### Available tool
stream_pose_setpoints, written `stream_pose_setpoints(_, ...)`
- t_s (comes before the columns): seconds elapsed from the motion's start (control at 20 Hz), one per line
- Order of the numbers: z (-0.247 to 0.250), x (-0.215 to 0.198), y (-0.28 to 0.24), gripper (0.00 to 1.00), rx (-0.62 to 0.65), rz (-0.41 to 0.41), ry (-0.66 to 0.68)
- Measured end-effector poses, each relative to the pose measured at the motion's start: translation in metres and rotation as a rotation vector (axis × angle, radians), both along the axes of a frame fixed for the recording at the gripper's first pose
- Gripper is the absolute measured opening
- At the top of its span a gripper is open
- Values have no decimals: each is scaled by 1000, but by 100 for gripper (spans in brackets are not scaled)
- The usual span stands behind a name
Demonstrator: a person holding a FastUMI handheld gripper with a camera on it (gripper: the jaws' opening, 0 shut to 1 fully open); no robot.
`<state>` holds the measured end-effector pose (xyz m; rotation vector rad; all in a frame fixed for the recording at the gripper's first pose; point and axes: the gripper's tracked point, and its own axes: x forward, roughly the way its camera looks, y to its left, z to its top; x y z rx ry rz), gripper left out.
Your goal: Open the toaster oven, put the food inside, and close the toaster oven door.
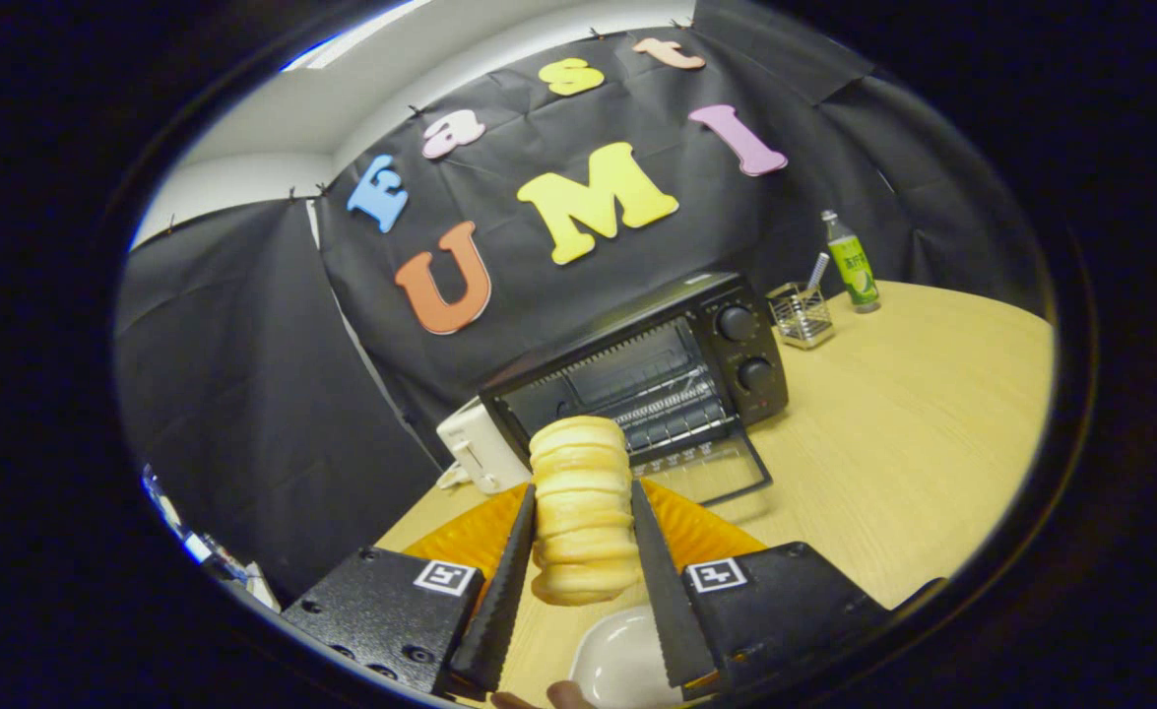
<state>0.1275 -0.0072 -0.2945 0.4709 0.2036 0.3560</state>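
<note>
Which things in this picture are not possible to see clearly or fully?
- Orange plate, gripper view: mostly hidden behind the bread and the claw shut on it.
- Toaster oven inside: lower front hidden by the bread.
- White bowl: cut off by the picture edge.
- Bottle label: too small to read.

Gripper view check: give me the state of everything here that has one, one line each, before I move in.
Tongs: shut on the bread, both fingers pressing its sides.
Bread: held, lifted above the orange plate.
Toaster oven: door open, folded down onto the table; rack inside bare.
Orange plate: on the table beneath the bread.
White bowl: empty as far as it shows.
Green bottle: upright, capped.
</note>
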Motion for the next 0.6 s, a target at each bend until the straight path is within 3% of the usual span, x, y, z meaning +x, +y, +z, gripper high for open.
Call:
stream_pose_setpoints(0.25, 20, 35, 18, 64, 107, 50, -66)
stream_pose_setpoints(0.6, -20, 99, 45, 64, 128, 36, 56)
